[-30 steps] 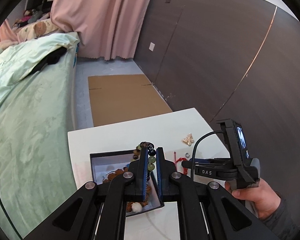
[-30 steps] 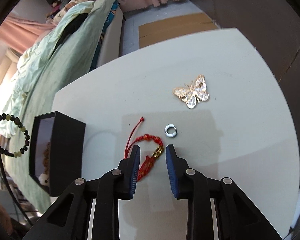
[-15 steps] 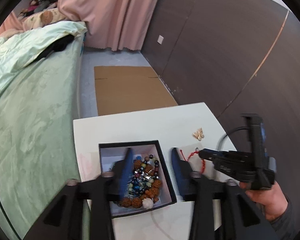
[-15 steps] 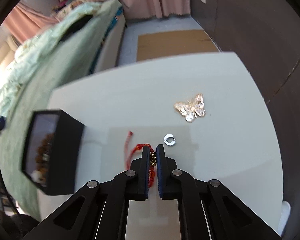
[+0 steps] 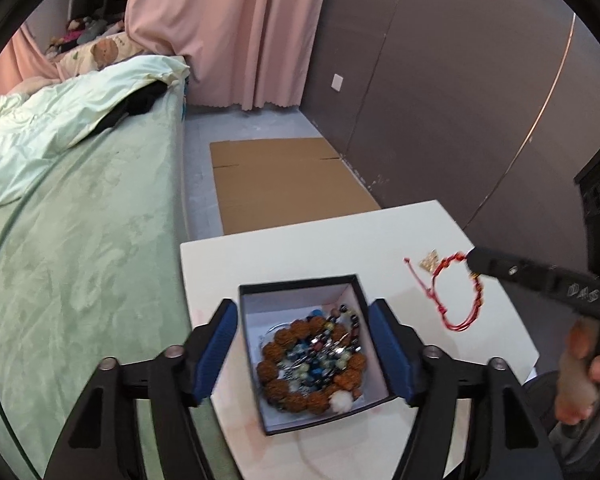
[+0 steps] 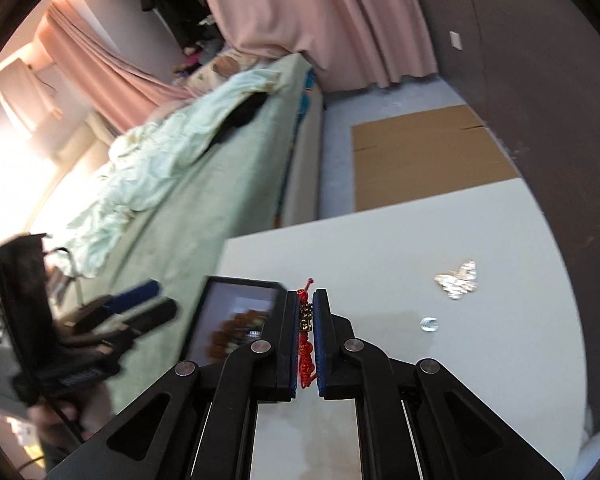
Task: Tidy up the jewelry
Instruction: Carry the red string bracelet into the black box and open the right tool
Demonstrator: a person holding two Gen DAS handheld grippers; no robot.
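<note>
Lifted off table [image 6: 480,360] since prior frame: red cord bracelet [image 5: 458,300], pinched in closed right gripper [image 6: 308,320]. Left gripper [image 5: 300,344] just opened wide, empty, straddling box [image 5: 300,284] w/ beads. Step: transfer. Next: carry over box, release.

Pink curtain [image 5: 236,32]; green bed [image 5: 80,248] (rumpled)

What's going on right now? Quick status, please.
Right gripper shut on red cord bracelet, lifted. Left gripper open over black jewelry box. Nothing blocking.
</note>
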